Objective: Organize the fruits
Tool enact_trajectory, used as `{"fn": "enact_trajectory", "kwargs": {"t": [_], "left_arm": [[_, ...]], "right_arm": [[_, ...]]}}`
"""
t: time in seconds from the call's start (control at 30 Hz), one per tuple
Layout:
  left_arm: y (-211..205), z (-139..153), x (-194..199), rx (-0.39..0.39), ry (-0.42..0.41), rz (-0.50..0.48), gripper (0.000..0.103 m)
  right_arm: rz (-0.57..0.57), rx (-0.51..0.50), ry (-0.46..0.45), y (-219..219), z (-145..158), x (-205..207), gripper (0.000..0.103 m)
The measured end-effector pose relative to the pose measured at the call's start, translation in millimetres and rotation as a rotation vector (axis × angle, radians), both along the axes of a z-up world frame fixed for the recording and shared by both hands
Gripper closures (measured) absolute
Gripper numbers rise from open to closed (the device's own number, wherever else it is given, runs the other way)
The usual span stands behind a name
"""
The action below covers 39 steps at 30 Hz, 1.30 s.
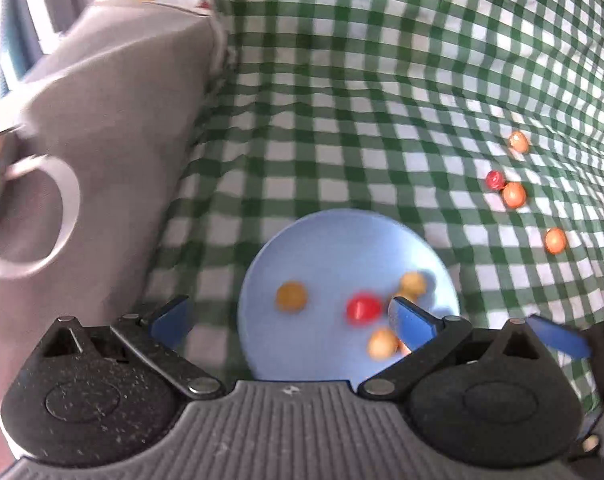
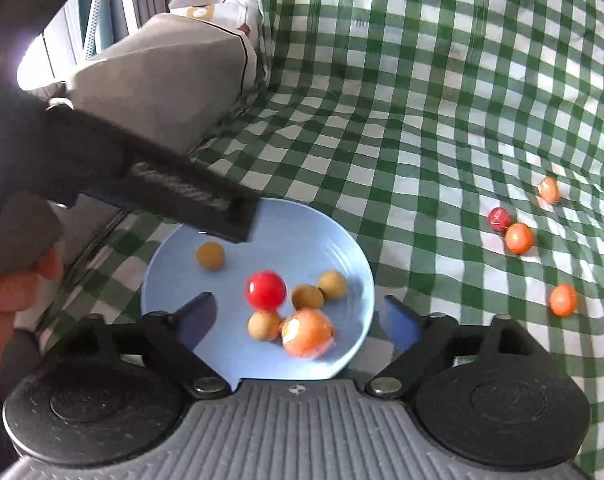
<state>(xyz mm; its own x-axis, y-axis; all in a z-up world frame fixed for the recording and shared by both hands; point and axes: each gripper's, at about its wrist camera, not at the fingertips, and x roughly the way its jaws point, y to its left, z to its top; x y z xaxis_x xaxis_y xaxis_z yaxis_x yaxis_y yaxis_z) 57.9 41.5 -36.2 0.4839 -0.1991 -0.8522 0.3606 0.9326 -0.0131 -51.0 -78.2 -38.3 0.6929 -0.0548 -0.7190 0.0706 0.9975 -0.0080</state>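
Both the left gripper [image 1: 289,316] and right gripper [image 2: 297,316] hang wide and empty over the blue plate [image 2: 181,248], where crowded round fruits could roll off if bumped.

In the left wrist view the fruits on the blue plate [image 1: 334,240] are smeared by motion, and the right-hand blue finger [image 1: 412,320] covers part of a pale fruit [image 1: 382,343] just beside its tip. The plate's near rim is hidden behind the gripper body. A grey ring [image 1: 57,216] far to the left of the fingers is blurred and cut off by the picture's edge. In the right wrist view the orange fruit [image 2: 306,332] between the fingers is blurred, and a hand [image 2: 9,296] is cut off at the left edge.
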Motion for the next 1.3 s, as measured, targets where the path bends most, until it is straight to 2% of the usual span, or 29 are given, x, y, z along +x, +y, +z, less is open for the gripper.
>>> {"fn": "enact_trajectory", "kwargs": {"t": [0.07,0.27,0.47,0.87,1.3], "left_arm": [[14.4,6.2,-19.8,0.019,0.007,0.015,0.0],[46.3,17.3,-80.2,0.062,0.009,0.052,0.0],[55.8,28.9,-122.8,0.043,-0.019,0.031,0.0],[64.4,56.9,-156.2,0.022,-0.088,0.011,0.0],[60.8,61.6,-162.6,0.028,-0.102,-0.008,0.0]], "right_arm": [[-0.007,0.006,0.01,2.1,5.6,-14.8,0.004],[-0.06,0.037,0.022,13.1,22.9,-67.9,0.003],[-0.099,0.013,-0.051,32.5,43.4,-112.2,0.001],[-0.095,-0.017,-0.134,52.4,61.3,-155.1,0.001],[-0.109,-0.013,-0.156,51.3,64.9,-161.1,0.001]]}}
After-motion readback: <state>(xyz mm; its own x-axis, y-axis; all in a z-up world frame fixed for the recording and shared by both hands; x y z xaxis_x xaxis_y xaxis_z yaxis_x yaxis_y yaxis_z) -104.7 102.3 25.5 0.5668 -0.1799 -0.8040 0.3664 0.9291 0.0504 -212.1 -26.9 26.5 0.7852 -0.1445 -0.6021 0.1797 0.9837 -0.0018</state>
